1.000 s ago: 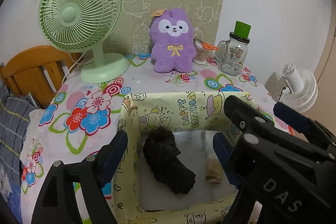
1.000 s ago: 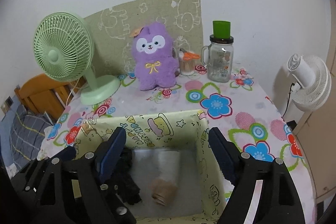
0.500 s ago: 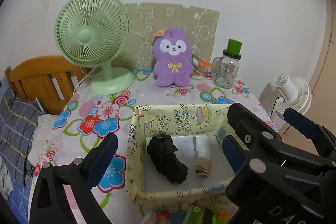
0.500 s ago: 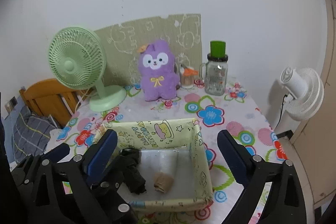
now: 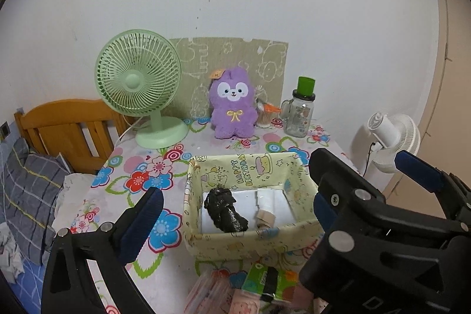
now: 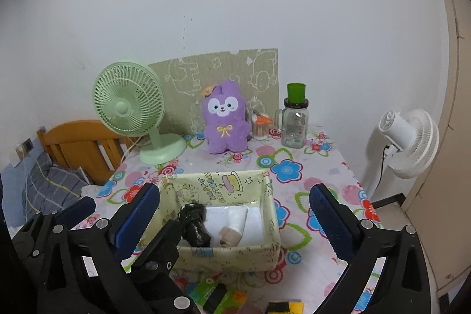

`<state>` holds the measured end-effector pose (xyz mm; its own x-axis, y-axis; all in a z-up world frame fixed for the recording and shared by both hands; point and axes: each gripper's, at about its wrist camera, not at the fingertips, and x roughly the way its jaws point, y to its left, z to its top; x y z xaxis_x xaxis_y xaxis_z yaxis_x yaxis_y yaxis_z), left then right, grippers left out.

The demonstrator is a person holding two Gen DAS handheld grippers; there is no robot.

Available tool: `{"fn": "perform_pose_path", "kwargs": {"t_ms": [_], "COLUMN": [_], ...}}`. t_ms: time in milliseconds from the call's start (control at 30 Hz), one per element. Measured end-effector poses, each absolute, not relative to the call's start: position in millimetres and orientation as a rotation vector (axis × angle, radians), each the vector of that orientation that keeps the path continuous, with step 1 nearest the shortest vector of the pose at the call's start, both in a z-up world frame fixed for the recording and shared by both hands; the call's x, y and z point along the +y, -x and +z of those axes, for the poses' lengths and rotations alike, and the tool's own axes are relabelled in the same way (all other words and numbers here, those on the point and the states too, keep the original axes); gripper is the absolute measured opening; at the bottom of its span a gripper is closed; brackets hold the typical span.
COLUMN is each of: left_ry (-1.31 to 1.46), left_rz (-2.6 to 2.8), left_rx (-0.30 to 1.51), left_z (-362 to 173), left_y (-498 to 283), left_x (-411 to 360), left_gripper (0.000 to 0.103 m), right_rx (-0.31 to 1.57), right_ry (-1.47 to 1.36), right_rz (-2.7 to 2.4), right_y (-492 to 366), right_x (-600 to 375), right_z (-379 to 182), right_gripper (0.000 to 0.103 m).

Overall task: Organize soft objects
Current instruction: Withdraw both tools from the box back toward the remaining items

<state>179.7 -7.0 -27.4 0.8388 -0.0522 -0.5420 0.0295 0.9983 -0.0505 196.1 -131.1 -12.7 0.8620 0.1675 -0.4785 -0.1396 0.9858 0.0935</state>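
Observation:
A yellow cartoon-print box (image 5: 244,168) (image 6: 266,196) sits on the flowered tablecloth. Inside it lie a black rolled sock (image 5: 225,215) (image 6: 194,227) on the left and a small beige roll (image 5: 265,221) (image 6: 229,236) beside it, on a white lining. A purple plush (image 5: 232,108) (image 6: 225,119) stands upright at the back against the wall. My left gripper (image 5: 232,214) hangs open above and in front of the box, holding nothing. My right gripper (image 6: 234,221) is beside it, its jaws opening wide with nothing between the pads.
A green desk fan (image 5: 138,78) stands back left, and a glass mug-jar with a green lid (image 5: 298,114) back right beside a cotton-swab cup (image 5: 265,115). A white floor fan (image 6: 409,140) is off the table's right edge. Colourful packets (image 5: 259,287) lie at the near edge. A wooden headboard (image 5: 67,125) and bedding are on the left.
Both grippers have drawn back and up from inside the box, and their jaws have spread wider. The black sock and the beige roll stay lying in the box.

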Motion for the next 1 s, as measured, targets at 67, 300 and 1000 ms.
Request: {"fn": "perform_pose_path", "kwargs": {"t_ms": [67, 300, 1000], "left_ry": [0.041, 0.039, 0.040], "left_rz": [-0.046, -0.048, -0.072], "left_rx": [0.566, 0.533, 0.496], "left_z": [-24, -15, -32], "left_y": [-171, -142, -70], "left_x": [-9, -12, -20], "left_gripper": [0.103, 0.103, 0.103], "right_rx": [0.498, 0.468, 0.440], "right_ry": [-0.055, -0.051, -0.040], "right_rz": [0.161, 0.160, 0.172], "right_y": [-186, -156, -81], "right_x": [-133, -137, -146], "right_z": [-9, 2, -12], "right_gripper": [0.103, 0.103, 0.103]}}
